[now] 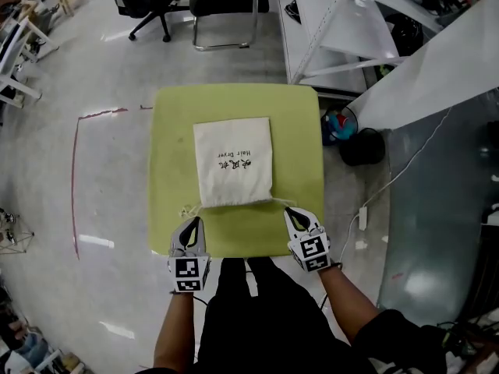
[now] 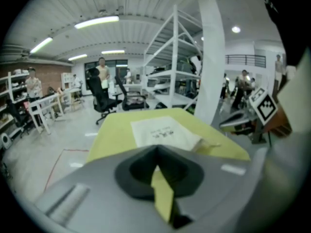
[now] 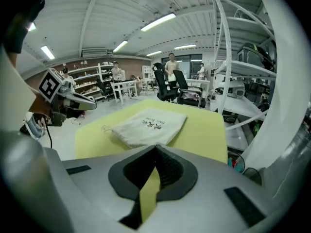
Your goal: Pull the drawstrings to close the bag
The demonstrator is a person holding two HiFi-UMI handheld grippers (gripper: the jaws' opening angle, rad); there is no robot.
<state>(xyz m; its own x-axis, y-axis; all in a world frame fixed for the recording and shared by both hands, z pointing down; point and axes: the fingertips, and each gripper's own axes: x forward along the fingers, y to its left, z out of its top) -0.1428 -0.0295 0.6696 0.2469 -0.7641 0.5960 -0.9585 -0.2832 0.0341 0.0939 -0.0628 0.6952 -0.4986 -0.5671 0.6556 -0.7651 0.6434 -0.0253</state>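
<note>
A cream drawstring bag (image 1: 234, 162) with dark print lies flat in the middle of the yellow-green table (image 1: 171, 131), its gathered mouth toward me. A drawstring end (image 1: 189, 207) trails off the mouth's left corner and another (image 1: 282, 202) off the right. My left gripper (image 1: 194, 222) hovers shut and empty just short of the left string. My right gripper (image 1: 288, 211) is shut and empty beside the right string. In the left gripper view the bag (image 2: 163, 131) lies ahead of the closed jaws. The right gripper view shows the bag (image 3: 148, 124) and a string loop (image 3: 108, 128).
Black office chairs (image 1: 222, 6) stand beyond the table. A white shelf rack (image 1: 335, 22) is at the back right. A black round object (image 1: 362, 146) and a white cable with a power strip (image 1: 362, 216) lie on the floor to the right. Red tape (image 1: 76, 170) marks the floor on the left.
</note>
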